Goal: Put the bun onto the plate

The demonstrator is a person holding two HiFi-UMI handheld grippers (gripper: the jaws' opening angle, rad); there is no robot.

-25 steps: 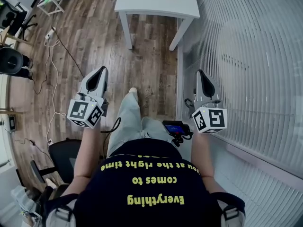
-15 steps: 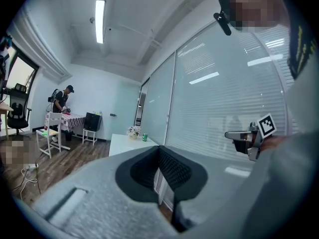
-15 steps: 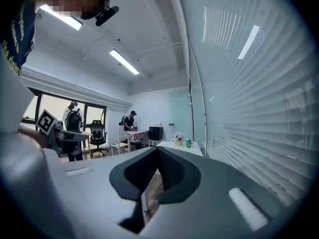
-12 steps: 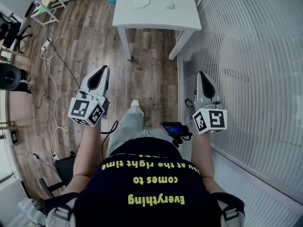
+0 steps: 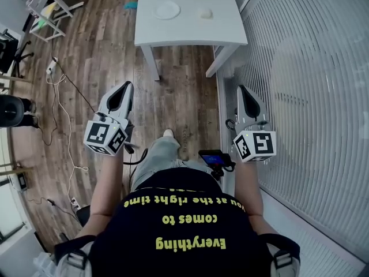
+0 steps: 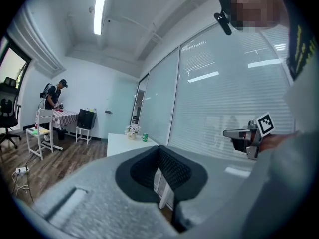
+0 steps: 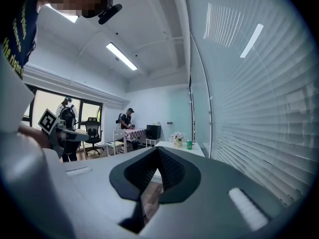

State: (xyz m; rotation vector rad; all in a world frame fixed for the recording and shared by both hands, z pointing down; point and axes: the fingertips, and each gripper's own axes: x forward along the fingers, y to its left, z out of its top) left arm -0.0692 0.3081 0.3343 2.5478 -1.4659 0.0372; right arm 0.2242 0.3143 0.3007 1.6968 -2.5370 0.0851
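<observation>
The small pale round bun (image 5: 205, 14) is seen on the white rectangular desk (image 5: 190, 32), at 3 o'clock of the flat round white plate (image 5: 167, 9), near it but apart. The bun is judged light, soft and easily squashed. It is best taken across its sides with a gentle squeeze, not pinched hard. The desk is found at 12 o'clock from the person, well apart from both grippers. The left gripper (image 5: 122, 90) and right gripper (image 5: 244, 94) are held out roughly level over the brown wooden plank floor (image 5: 179, 85). The jaws of both are seen pressed together, with nothing between them. No grasp is begun yet, and approach is judged the step in hand.
</observation>
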